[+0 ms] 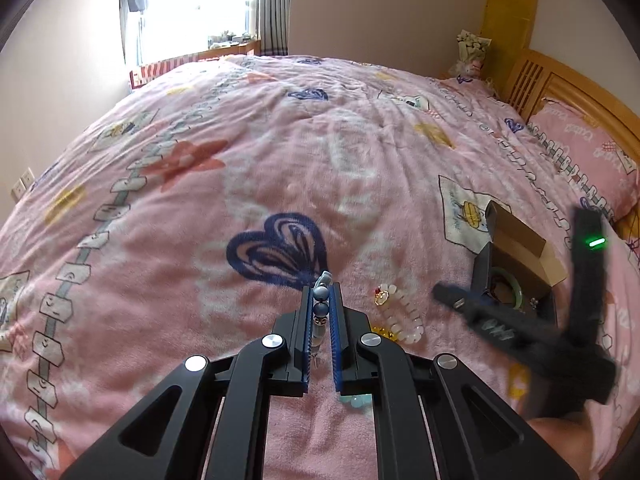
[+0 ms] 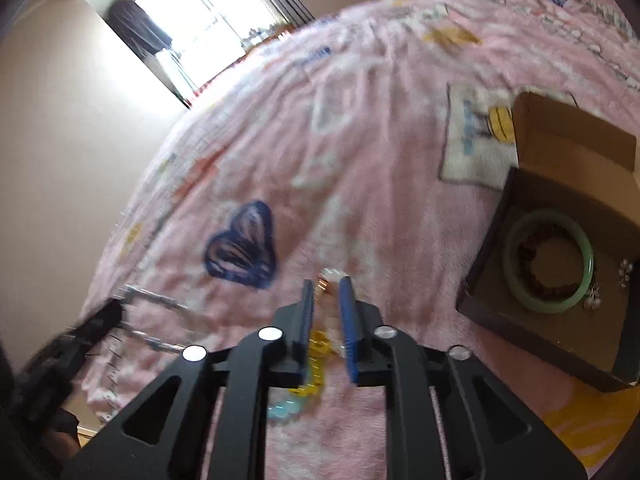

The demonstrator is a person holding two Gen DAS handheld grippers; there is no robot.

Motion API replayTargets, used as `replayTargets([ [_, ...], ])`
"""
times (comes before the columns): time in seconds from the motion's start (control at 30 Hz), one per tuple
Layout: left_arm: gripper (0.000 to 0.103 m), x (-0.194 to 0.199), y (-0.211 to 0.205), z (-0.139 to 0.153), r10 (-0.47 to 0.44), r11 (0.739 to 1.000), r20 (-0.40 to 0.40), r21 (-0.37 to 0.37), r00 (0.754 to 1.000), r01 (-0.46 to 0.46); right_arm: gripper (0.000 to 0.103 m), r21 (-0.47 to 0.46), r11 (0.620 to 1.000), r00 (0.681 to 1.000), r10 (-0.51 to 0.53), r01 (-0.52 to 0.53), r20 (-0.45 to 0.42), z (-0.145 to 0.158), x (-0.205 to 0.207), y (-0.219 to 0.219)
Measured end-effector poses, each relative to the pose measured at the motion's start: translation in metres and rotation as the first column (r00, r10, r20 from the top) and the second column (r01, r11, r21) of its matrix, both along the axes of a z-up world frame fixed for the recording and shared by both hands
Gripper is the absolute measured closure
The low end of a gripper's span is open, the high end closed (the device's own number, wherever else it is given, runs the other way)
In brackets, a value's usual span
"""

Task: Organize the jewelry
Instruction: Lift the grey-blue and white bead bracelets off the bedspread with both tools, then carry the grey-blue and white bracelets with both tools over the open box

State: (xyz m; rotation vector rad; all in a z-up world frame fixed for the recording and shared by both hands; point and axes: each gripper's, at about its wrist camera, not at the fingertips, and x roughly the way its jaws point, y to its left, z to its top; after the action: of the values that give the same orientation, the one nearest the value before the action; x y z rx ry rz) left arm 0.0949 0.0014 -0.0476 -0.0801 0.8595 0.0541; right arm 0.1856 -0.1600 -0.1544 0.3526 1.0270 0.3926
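Note:
My left gripper is shut on a blue-grey beaded bracelet, held just above the pink blanket. A white and pink beaded bracelet lies to its right, with yellow beads beside it. My right gripper is open, low over the white bracelet, yellow beads and light blue beads. It shows blurred in the left wrist view near the open cardboard box, which holds a green bangle, a dark beaded bracelet and small earrings.
The bed is covered by a pink blanket with a blue heart print. A pink pillow and a wooden headboard are at the right. A window is at the far side.

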Motion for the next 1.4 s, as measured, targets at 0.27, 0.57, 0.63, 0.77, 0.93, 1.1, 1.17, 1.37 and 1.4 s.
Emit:
replayTargets([
  [0.27, 0.094, 0.003, 0.004, -0.003, 0.006, 1.0, -0.01, -0.026, 1.0, -0.006, 0.071, -0.073, 0.997, 0.997, -0.011, 0.005, -0.073, -0.046, 0.011, 0.011],
  [0.57, 0.094, 0.002, 0.005, -0.004, -0.004, 0.998, -0.022, -0.067, 1.0, 0.003, 0.079, -0.213, 0.977, 0.999, 0.025, -0.03, -0.027, -0.044, 0.007, 0.029],
  [0.63, 0.094, 0.001, 0.005, -0.002, 0.002, 0.998, -0.015, -0.068, 1.0, -0.003, 0.083, -0.214, 0.975, 0.999, 0.05, -0.053, -0.019, -0.038, 0.005, 0.036],
  [0.77, 0.094, -0.001, 0.007, 0.003, 0.009, 0.996, -0.004, -0.086, 1.0, -0.01, 0.09, -0.264, 0.958, 0.994, 0.103, -0.11, -0.041, -0.046, 0.002, 0.051],
  [0.93, 0.094, -0.001, 0.009, 0.007, 0.018, 0.994, 0.002, -0.112, 1.0, -0.018, 0.092, -0.131, 0.989, 0.997, 0.058, -0.064, -0.05, -0.047, 0.006, 0.029],
  [1.1, 0.094, -0.001, 0.007, 0.011, 0.01, 0.988, 0.01, -0.153, 1.0, -0.009, 0.092, -0.086, 0.996, 0.999, 0.036, -0.038, -0.024, -0.034, 0.005, 0.016],
  [1.17, 0.094, -0.002, 0.003, 0.012, 0.007, 0.991, 0.012, -0.132, 1.0, -0.005, 0.092, -0.059, 0.998, 0.999, 0.032, -0.032, -0.006, -0.026, 0.003, 0.01],
  [1.37, 0.094, -0.004, -0.003, 0.016, 0.011, 0.991, 0.014, -0.134, 1.0, -0.009, 0.092, 0.015, 1.0, 0.999, 0.006, -0.007, 0.053, 0.01, -0.005, -0.005],
  [1.4, 0.094, -0.005, -0.003, 0.018, 0.009, 0.991, 0.016, -0.136, 1.0, -0.007, 0.092, 0.026, 1.0, 0.998, 0.002, -0.003, 0.061, 0.015, -0.007, -0.006],
])
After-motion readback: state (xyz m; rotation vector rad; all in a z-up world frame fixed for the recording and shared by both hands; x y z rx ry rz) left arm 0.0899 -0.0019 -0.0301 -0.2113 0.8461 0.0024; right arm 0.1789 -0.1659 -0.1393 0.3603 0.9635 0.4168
